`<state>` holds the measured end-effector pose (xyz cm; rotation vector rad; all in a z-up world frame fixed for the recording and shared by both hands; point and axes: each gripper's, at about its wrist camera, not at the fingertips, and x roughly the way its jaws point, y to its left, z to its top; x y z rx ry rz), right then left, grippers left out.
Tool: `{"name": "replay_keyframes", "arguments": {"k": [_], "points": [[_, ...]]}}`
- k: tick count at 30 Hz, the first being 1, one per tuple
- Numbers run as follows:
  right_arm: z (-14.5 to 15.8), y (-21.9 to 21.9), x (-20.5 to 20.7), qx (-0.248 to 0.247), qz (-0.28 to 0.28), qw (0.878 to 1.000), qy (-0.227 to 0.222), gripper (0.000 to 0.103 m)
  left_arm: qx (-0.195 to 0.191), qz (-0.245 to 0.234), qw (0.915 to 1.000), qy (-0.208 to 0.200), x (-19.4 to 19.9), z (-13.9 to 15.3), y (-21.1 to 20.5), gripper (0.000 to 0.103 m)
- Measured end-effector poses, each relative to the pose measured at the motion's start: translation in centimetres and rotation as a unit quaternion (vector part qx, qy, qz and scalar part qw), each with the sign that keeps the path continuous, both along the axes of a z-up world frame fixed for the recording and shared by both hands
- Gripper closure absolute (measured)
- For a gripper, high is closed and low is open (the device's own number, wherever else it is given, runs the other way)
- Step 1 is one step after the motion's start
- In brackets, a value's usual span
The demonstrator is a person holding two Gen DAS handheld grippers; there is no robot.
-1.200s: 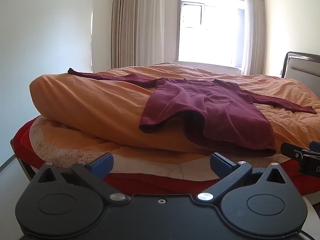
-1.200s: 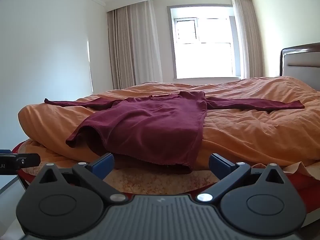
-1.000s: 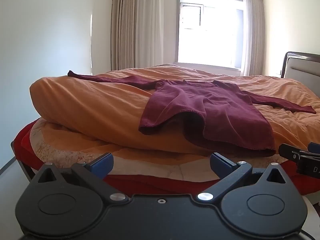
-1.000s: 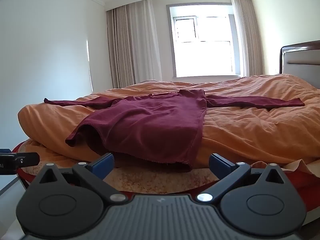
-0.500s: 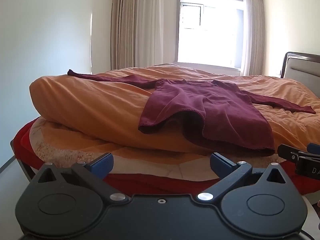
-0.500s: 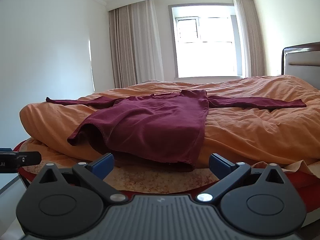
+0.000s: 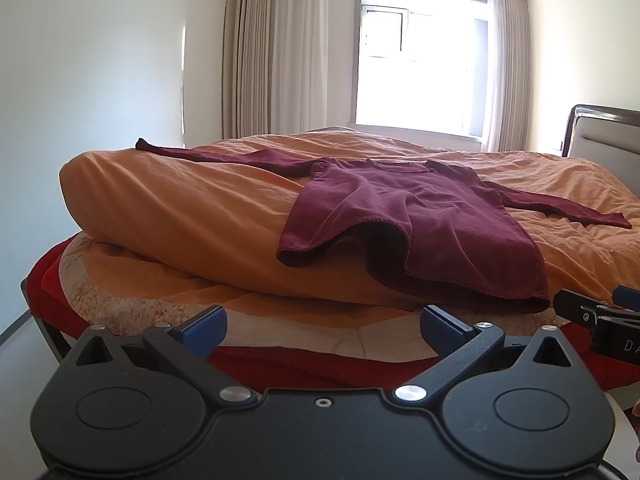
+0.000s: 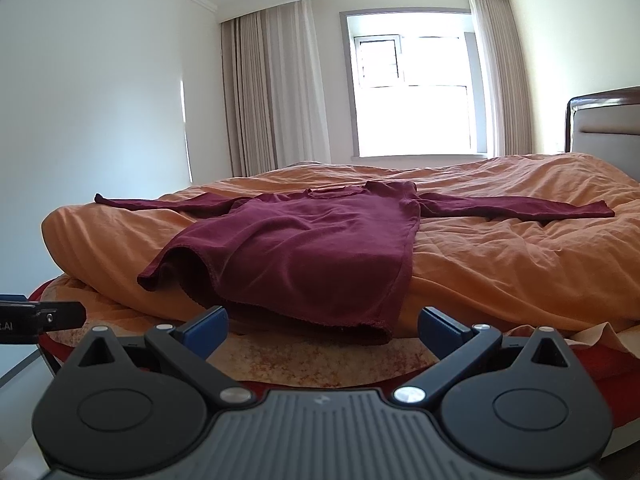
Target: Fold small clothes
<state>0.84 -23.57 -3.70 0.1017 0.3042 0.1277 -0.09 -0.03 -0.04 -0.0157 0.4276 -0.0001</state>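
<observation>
On the bed (image 8: pixel 500 264) lies the shirt (image 8: pixel 312 248), spread flat, unfolded. I hold both claws, left (image 7: pixel 322 326) and right (image 8: pixel 322 326), released, short of its near hem; next, grasp that hem.

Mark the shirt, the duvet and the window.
shirt (image 8: pixel 312 248), right wrist view, middle of the body panel
duvet (image 8: pixel 500 264), right wrist view, bare rumpled top right of the shirt
window (image 7: pixel 416 68), left wrist view, bright glass pane
</observation>
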Motion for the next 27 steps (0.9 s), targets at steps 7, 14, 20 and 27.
{"name": "replay_keyframes", "arguments": {"k": [7,14,20,27], "points": [[-0.01,0.01,0.04,0.001,0.000,1.000,0.002,0.000,-0.002,0.000,1.0000,0.001,-0.03,0.03,-0.02,0.000],[-0.04,0.07,0.02,0.001,-0.001,1.000,0.002,0.000,-0.001,0.000,1.0000,0.001,-0.02,-0.05,-0.11,0.000],[-0.05,0.06,0.04,0.001,0.000,1.000,0.002,0.000,0.000,0.001,1.0000,0.002,-0.08,-0.11,-0.16,0.000],[-0.09,0.09,0.09,0.002,-0.002,1.000,0.005,0.000,-0.002,0.003,1.0000,0.003,-0.12,-0.23,-0.13,0.000]]}}
